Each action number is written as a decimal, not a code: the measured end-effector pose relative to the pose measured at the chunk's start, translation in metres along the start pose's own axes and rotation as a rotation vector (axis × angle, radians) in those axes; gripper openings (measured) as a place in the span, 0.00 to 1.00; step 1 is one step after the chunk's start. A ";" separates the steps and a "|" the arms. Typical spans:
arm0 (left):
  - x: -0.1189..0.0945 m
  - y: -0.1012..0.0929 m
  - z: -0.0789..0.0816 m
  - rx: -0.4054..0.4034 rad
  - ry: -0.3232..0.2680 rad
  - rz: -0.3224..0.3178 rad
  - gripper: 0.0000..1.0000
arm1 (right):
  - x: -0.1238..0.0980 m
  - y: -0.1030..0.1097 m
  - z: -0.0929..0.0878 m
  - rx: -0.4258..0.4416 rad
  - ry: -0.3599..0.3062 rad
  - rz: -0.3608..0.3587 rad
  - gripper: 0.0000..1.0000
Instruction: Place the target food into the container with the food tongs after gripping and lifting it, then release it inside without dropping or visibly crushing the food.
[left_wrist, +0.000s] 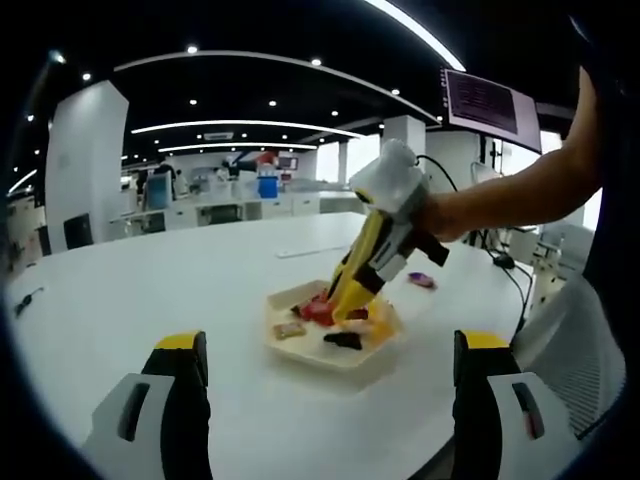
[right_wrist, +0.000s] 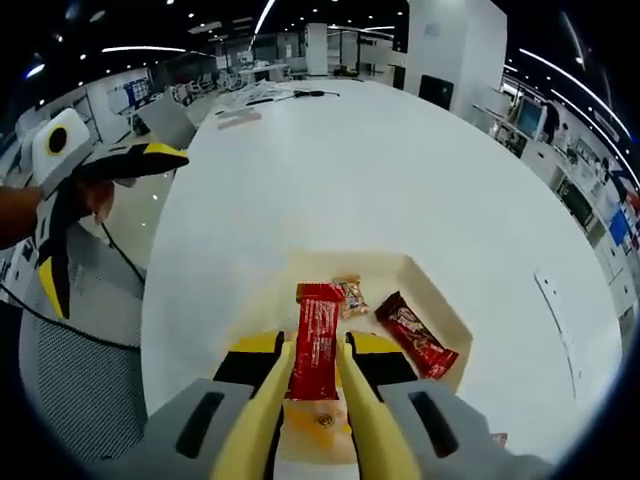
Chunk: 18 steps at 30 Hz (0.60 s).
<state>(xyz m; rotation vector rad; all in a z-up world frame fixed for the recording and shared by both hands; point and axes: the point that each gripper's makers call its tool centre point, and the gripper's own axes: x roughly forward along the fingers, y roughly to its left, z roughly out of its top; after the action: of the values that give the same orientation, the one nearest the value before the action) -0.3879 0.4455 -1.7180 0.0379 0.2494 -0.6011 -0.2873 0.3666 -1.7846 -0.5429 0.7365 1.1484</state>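
A cream tray-shaped container (right_wrist: 440, 300) sits on the white table (right_wrist: 330, 170). My right gripper (right_wrist: 316, 352) carries yellow food tongs (right_wrist: 352, 400) that are shut on a red snack bar (right_wrist: 316, 335) over the container's near side. I cannot tell whether the bar touches the container floor. A dark red packet (right_wrist: 415, 335) and a small pale snack (right_wrist: 350, 295) lie inside. In the left gripper view the right gripper (left_wrist: 385, 235) and its tongs (left_wrist: 350, 275) reach down into the container (left_wrist: 300, 350). My left gripper (left_wrist: 332, 345) stands open near the table's edge, holding nothing.
A small purple item (left_wrist: 421, 280) lies on the table past the container. A mesh chair (right_wrist: 75, 370) and a cable (right_wrist: 125, 265) are beside the table edge. A person's arm (left_wrist: 520, 190) holds the right gripper. Desks and monitors stand in the background.
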 end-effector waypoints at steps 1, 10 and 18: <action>0.000 0.000 0.000 0.000 0.000 0.000 0.99 | 0.001 -0.001 0.000 0.000 0.000 0.000 0.23; 0.001 -0.001 -0.002 0.006 0.008 -0.003 0.99 | 0.002 0.001 0.000 -0.006 -0.030 0.019 0.27; 0.000 0.000 0.000 -0.009 0.002 0.000 0.99 | -0.004 -0.001 -0.003 -0.009 -0.033 0.019 0.27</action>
<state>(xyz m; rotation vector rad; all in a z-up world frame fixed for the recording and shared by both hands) -0.3876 0.4454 -1.7176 0.0296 0.2541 -0.6004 -0.2881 0.3619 -1.7831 -0.5237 0.7097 1.1761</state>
